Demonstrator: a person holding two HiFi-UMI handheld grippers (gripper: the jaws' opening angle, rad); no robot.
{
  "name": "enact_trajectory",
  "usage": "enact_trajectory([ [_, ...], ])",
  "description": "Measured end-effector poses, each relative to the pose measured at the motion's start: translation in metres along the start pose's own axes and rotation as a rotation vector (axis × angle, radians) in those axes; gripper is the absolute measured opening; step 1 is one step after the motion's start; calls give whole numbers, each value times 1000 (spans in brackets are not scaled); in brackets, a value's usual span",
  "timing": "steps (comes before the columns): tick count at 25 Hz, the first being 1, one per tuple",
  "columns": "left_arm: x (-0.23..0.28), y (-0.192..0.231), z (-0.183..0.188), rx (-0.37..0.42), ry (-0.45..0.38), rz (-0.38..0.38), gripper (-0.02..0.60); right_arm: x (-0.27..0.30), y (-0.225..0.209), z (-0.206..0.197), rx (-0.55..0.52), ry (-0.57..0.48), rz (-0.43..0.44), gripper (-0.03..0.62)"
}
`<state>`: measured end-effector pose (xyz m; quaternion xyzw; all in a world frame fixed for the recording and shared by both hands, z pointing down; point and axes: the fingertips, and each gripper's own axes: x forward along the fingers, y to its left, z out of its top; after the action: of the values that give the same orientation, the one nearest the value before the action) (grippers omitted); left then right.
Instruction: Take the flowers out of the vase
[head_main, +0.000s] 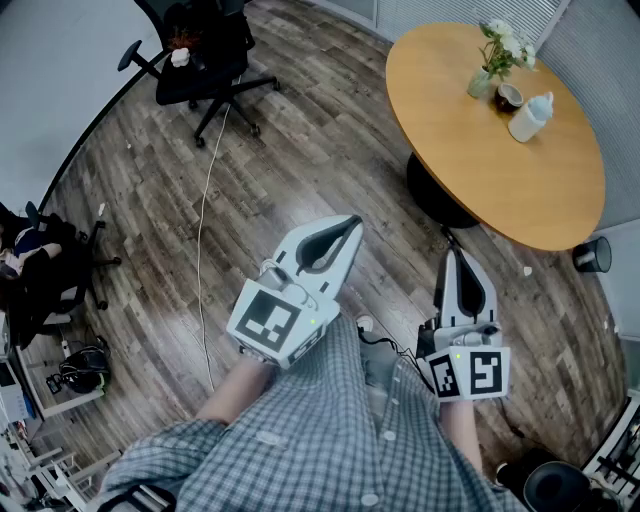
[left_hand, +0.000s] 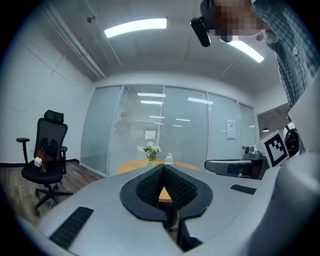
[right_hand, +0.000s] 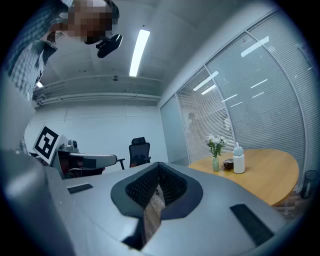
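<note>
Fingers (left_hand: 149, 188) of left gripper (head_main: 350, 226) pressed together, nothing between them. Right gripper (head_main: 452, 256) same deal, closed and empty. Both held level in front of waist, over wood floor (head_main: 300, 150). Flowers (head_main: 505, 42) sitting in vase (head_main: 481, 84) on far side of round table (head_main: 500, 185), well apart from both grippers. White bottle (head_main: 530, 115) and small cup (head_main: 509, 96) just beside vase.

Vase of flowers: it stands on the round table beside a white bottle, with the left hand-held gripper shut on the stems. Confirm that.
The left hand-held gripper is shut, but on nothing; the left gripper view shows the flowers far beyond its tips. The vase does stand on the round table beside the white bottle.
</note>
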<state>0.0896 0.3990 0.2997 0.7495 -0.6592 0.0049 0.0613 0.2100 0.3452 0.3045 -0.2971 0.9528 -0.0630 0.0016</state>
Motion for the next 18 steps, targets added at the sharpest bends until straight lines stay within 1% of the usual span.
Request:
enact_trajectory([
  [5,-14,-12,-4,-10,-15,21,8,-17,8,-5,-19,3,25,11],
  [10,-15,-23,-3,-10,-30,31,8,-30,5,-4,-34,-1,36,11],
  [18,-15,-41,-2,30,-32,47,8,-46,-10,-4,-7,-17,24,11],
])
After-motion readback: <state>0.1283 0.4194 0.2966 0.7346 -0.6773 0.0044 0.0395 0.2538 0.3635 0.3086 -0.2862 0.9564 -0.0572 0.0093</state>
